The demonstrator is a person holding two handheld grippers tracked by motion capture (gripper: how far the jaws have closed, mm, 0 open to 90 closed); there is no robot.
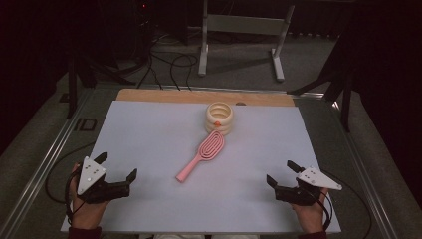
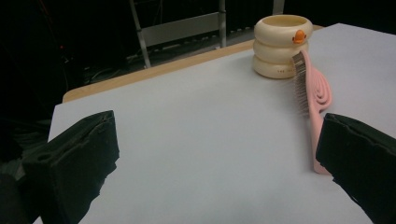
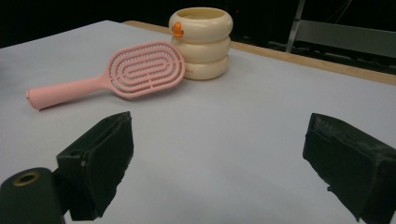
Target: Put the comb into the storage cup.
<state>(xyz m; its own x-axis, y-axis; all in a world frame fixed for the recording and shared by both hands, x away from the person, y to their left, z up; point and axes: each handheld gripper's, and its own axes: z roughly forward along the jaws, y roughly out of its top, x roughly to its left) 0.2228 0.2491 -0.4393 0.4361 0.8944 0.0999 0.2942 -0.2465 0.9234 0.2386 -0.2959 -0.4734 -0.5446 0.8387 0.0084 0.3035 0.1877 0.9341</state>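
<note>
A pink hairbrush [image 1: 201, 154] lies mid-table, its head propped against a cream ringed cup [image 1: 219, 117] that bears a small orange duck mark. The brush [image 2: 314, 100] and cup [image 2: 281, 45] appear at the upper right of the left gripper view. In the right gripper view the brush [image 3: 119, 74] and cup [image 3: 201, 42] sit ahead to the left. My left gripper [image 1: 117, 167] rests open at the front left of the table. My right gripper [image 1: 281, 173] rests open at the front right. Neither holds anything.
A white sheet [image 1: 149, 144] covers a wooden tabletop whose bare strip [image 1: 164, 95] runs along the far edge. A metal frame [image 1: 244, 35] and cables [image 1: 169, 62] stand on the floor beyond. Metal rails [image 1: 54, 144] flank the table.
</note>
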